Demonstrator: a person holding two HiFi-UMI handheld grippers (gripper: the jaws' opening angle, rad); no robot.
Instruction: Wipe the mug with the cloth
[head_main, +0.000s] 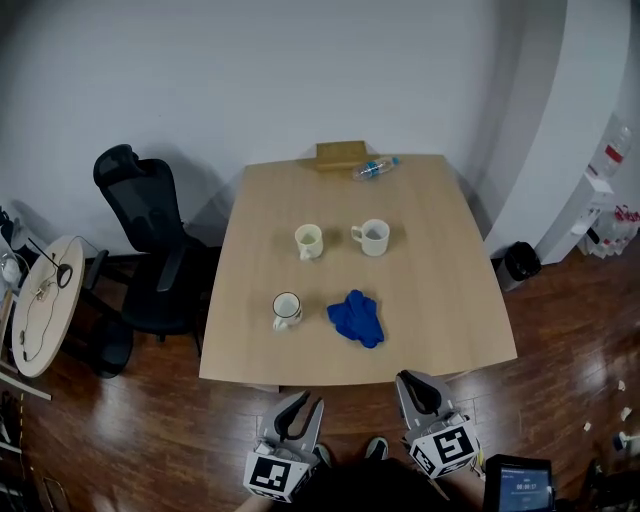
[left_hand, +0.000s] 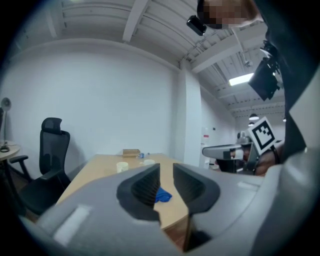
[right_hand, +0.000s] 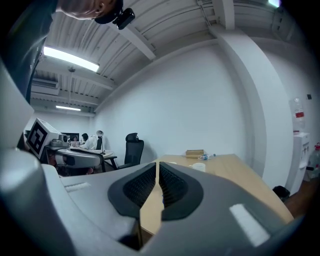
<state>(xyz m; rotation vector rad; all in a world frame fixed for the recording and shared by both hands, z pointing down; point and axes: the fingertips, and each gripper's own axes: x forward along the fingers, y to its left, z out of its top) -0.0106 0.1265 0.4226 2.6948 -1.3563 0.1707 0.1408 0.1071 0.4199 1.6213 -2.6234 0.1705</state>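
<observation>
Light-wood worktop (head_main: 440, 300), head view: we see three mugs and the blue cloth (head_main: 356, 319) on it. The dark-rimmed mug (head_main: 287, 310) stands near the front edge, with the cloth just beside it on the right, bunched up; we can't tell if they touch. The cream mug (head_main: 308, 241) and the white mug (head_main: 373, 237) stand further back, side by side but apart. A clear bottle (head_main: 375, 168) lies at the far edge beside a wooden box (head_main: 341, 154). A black office chair (head_main: 150, 250) sits off the worktop's left side. The left gripper (head_main: 303, 410) and the right gripper (head_main: 418, 388) are both below the front edge, over the dark wood floor (head_main: 150, 420), well apart from cloth and mugs.

Left gripper view: we look level along the worktop. The jaws stand slightly spread, a narrow gap with nothing in it. The cloth shows through that gap, far off on the worktop. Two mugs, the box and the bottle sit beyond. The right gripper's marker cube shows on the right.

Right gripper view: the jaws are pressed together and pinch nothing. The worktop runs ahead of them, with one mug, the bottle and the box visible at its far end. The chair stands at the left.
</observation>
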